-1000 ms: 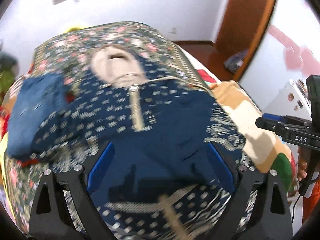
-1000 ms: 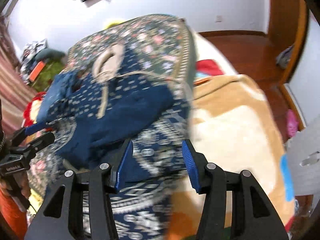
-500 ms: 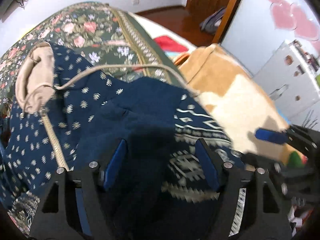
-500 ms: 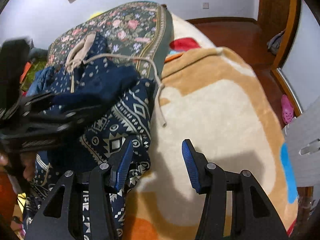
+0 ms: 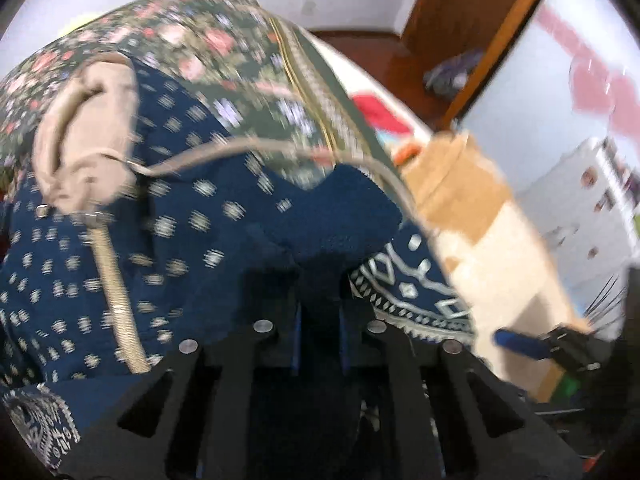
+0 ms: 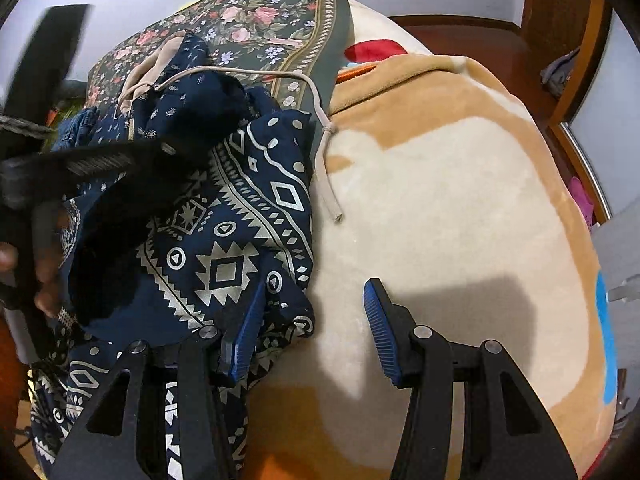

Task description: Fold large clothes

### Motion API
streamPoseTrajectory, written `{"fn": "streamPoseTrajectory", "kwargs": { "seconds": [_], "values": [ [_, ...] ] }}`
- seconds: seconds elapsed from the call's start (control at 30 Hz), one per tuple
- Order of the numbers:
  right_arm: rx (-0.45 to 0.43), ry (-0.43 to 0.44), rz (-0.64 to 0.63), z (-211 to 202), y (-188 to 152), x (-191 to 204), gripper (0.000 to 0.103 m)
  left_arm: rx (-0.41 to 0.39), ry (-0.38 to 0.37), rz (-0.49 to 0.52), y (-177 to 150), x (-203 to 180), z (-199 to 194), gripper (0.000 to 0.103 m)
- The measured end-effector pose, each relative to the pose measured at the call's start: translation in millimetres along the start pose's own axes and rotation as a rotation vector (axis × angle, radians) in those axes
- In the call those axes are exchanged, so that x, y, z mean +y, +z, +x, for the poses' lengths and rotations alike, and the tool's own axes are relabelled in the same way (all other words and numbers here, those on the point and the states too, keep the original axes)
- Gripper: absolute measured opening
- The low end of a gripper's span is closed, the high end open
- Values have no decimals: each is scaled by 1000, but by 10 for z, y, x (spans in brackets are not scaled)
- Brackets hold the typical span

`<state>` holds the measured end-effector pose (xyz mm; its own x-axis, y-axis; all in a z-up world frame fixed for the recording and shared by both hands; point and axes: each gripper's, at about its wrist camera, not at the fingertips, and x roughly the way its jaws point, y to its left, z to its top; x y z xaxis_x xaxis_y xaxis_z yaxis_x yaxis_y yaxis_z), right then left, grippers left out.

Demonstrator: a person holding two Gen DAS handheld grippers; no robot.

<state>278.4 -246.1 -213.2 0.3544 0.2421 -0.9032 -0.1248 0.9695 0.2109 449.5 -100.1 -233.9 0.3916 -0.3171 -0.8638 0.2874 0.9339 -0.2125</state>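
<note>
A navy hooded jacket (image 5: 192, 216) with white patterns, a beige hood lining (image 5: 80, 136) and a beige drawstring (image 6: 326, 168) lies bunched on the bed. My left gripper (image 5: 320, 320) is shut on a fold of the jacket's plain navy cloth (image 5: 340, 216). In the right wrist view the left gripper (image 6: 92, 168) shows dark and blurred over the jacket (image 6: 224, 240). My right gripper (image 6: 312, 332) is open and empty, its left finger (image 6: 244, 336) touching the jacket's edge, its right finger over the blanket.
A tan and cream blanket (image 6: 440, 208) covers the bed's right side. A dark floral bedcover (image 6: 256, 36) lies behind the jacket. A wooden door (image 5: 460, 28) and a white cabinet (image 5: 580, 208) stand to the right.
My left gripper has shut on the jacket's navy fold. My right gripper has moved lower and closer to the jacket's edge, still open.
</note>
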Motion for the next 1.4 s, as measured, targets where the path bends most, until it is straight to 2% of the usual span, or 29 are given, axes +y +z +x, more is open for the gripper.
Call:
{"fn": "streamPoseTrajectory", "kwargs": {
  "seconds": [0.13,0.23,0.4,0.57,0.63,0.77,0.87,1.13,1.23,1.33,1.4],
  "values": [
    [7,-17,-17,-103,34,52,47,-123,-58,-50,40,215,-643,13],
    [-18,3,-22,-243,99,132,47,-234,-65,-57,43,386,-1229,13],
    [-73,31,-39,-447,212,362,47,-417,-38,-54,-143,672,-2165,12],
    [-28,63,-89,-297,228,657,48,-512,26,-53,-484,926,-2610,12],
    [8,67,-105,-204,197,728,48,-507,56,-67,-632,1047,-2589,12],
    [92,50,-137,42,92,872,48,-439,80,-161,-943,1415,-2420,12],
    [96,20,-159,105,61,931,50,-357,87,-256,-1205,1740,-2172,12],
    [103,-5,-181,124,66,994,51,-236,78,-423,-1879,2256,-1697,13],
    [99,-20,-194,136,57,1031,53,-192,74,-467,-2063,2384,-1536,17],
    [94,-28,-200,139,56,1061,55,-145,146,-502,-2232,2439,-1454,24],
    [92,-28,-199,139,49,1062,55,-134,167,-522,-2348,2484,-1439,31]
  ]
}}
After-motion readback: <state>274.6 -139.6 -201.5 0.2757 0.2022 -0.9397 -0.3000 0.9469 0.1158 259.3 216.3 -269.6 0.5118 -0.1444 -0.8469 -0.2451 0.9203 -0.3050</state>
